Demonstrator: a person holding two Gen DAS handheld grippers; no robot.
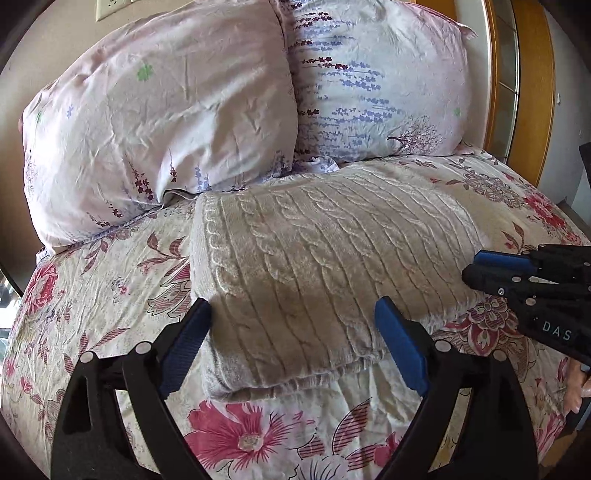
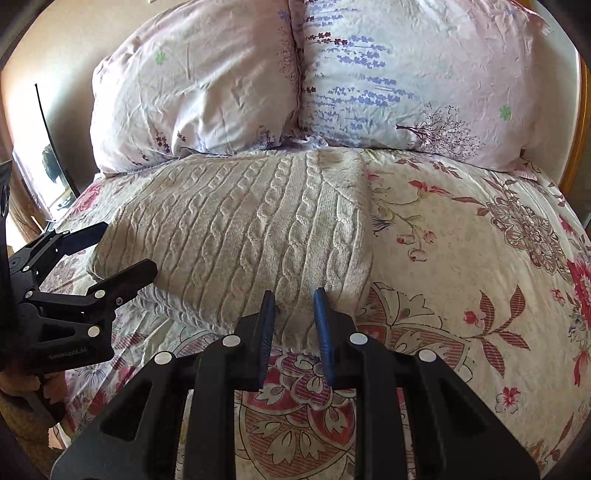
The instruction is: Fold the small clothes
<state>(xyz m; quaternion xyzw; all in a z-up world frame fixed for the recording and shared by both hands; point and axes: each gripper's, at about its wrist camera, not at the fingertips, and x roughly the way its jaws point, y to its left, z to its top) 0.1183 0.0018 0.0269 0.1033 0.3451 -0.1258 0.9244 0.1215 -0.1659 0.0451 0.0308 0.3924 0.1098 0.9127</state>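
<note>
A cream cable-knit sweater (image 1: pixel 314 266) lies folded into a thick rectangle on the bed, in the middle of the floral bedspread (image 1: pixel 96 295). Its long axis runs from the foot side of the bed toward the pillows, and the cable ribs run the same way. Its far short edge ends just below the seam where the two pillows meet; its near folded edge faces the cameras.

The left gripper (image 1: pixel 293 314) hovers at the near end of the sweater with its blue-padded fingers spread wide, one at each side of the near edge, holding nothing. The right gripper (image 2: pixel 293 308) is at the sweater's near right corner, its fingers close together with only a narrow gap; whether they pinch any knit cannot be told.

Toward the head of the bed, a pale pink pillow (image 1: pixel 155 122) leans on the left and a lavender-print pillow (image 1: pixel 376 85) on the right, touching each other. A wooden headboard (image 1: pixel 532 88) stands behind them. On the beige wall above the left pillow is a wall outlet plate (image 1: pixel 110 7).
</note>
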